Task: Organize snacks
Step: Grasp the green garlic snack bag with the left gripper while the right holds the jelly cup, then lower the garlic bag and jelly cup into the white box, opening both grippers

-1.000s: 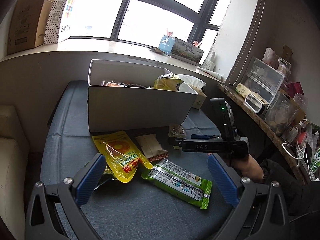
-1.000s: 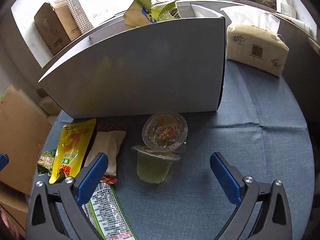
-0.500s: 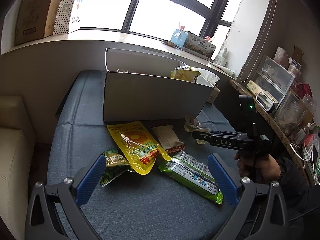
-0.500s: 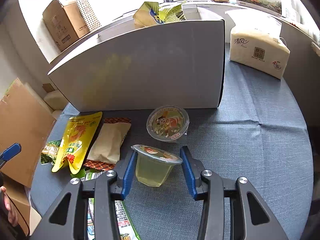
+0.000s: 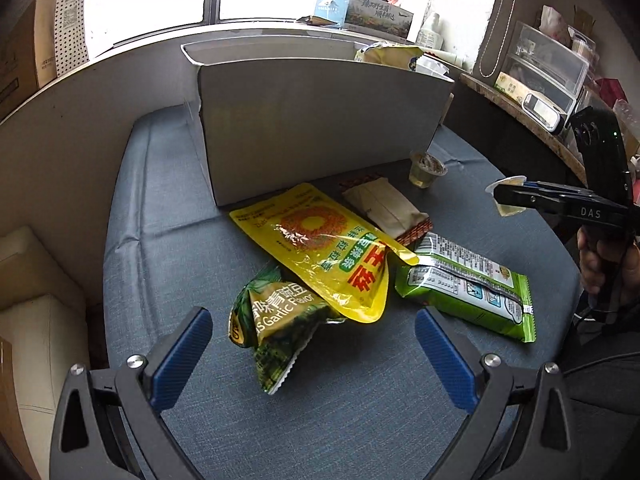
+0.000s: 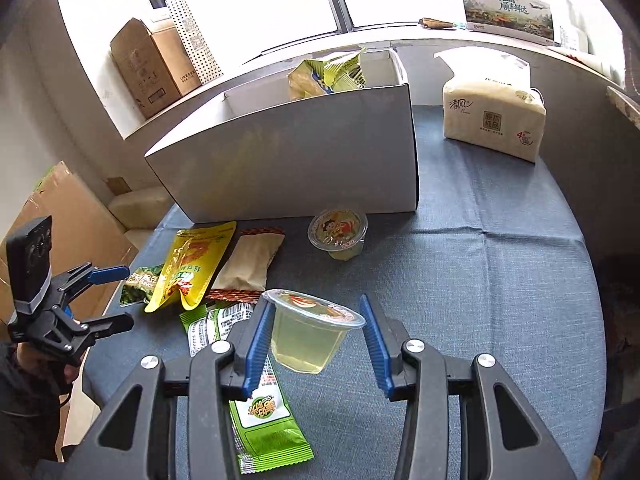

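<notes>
1. Between the blue pads of the right gripper (image 6: pixel 316 344) sits a clear jelly cup (image 6: pixel 310 336) of pale yellow-green jelly; the jaws are closed on its sides and hold it clear of the table (image 6: pixel 500 280)
2. A second jelly cup (image 6: pixel 340 236) stands on the blue cloth just in front of the white box (image 6: pixel 300 160), near the box's right corner
3. Left of it lie a beige wrapped bar (image 5: pixel 386 208), a yellow pouch (image 5: pixel 324 248) and a dark green garlic-flavour bag (image 5: pixel 276 328) (the pouch overlaps the bag's upper edge)
4. A light green packet (image 5: pixel 468 292) lies flat beside the pouch, partly under the right gripper in that gripper's own view
5. The left gripper (image 5: pixel 314 356) has its jaws wide apart with nothing in them; the dark green bag lies between the pads in its view, whether touched cannot be told
6. Yellow and green snack bags (image 6: pixel 328 74) poke above the rim of the white box
7. A tissue pack (image 6: pixel 494 116) stands on the table to the right of the box, apart from it
</notes>
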`<move>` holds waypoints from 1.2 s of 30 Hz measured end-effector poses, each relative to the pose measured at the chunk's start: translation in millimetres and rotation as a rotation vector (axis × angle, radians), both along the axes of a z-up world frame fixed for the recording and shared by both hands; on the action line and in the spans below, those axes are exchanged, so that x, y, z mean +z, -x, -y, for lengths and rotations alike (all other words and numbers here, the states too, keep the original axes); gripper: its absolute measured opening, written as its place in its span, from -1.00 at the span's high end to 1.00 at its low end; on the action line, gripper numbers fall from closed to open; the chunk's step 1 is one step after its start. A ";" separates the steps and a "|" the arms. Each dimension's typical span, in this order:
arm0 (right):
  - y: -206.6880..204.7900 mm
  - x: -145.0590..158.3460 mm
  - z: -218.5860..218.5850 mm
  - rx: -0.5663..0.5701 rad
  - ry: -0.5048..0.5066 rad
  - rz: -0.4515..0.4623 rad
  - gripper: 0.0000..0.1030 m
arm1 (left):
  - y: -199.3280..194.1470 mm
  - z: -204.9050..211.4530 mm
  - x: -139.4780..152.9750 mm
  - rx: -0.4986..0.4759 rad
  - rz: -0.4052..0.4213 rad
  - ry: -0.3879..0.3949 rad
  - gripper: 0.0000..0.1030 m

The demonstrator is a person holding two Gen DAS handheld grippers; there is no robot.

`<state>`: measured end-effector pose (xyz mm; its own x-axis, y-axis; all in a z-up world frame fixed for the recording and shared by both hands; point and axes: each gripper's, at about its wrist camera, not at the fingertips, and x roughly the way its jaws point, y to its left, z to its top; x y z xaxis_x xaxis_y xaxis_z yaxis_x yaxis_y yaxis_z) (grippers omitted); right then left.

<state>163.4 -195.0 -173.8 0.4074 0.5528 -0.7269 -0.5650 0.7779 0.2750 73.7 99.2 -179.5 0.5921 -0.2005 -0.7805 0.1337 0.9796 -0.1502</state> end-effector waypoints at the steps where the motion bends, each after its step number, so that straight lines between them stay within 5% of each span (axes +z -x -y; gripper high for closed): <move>1: 0.6 -0.3 1.1 -0.002 0.001 -0.002 0.08 | -3.5 -2.0 -1.8 -0.029 -0.003 0.007 -1.00; 7: 3.4 -3.9 4.0 -0.004 0.004 -0.015 0.08 | -13.6 -8.2 -12.4 -0.132 -0.040 -0.064 -0.95; 11: 3.8 -8.2 1.5 -0.001 0.009 -0.022 0.08 | -15.6 -9.8 -17.0 -0.124 -0.038 -0.077 0.16; 17: 7.4 -4.9 2.1 0.002 0.007 -0.012 0.08 | 5.9 -7.9 -5.9 -0.096 0.016 -0.067 0.19; 26: 14.2 11.2 -1.6 0.019 -0.028 0.043 0.08 | 40.5 8.4 56.2 0.027 0.246 0.022 0.19; 36: -3.2 91.1 -9.5 0.010 -0.168 0.206 0.08 | -20.2 48.7 139.1 0.016 0.407 -0.005 0.19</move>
<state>166.7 -185.5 -82.7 0.5316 0.6632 -0.5268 -0.6297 0.7255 0.2779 93.9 50.5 -40.5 0.8557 -0.1858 -0.4830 0.1663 0.9825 -0.0835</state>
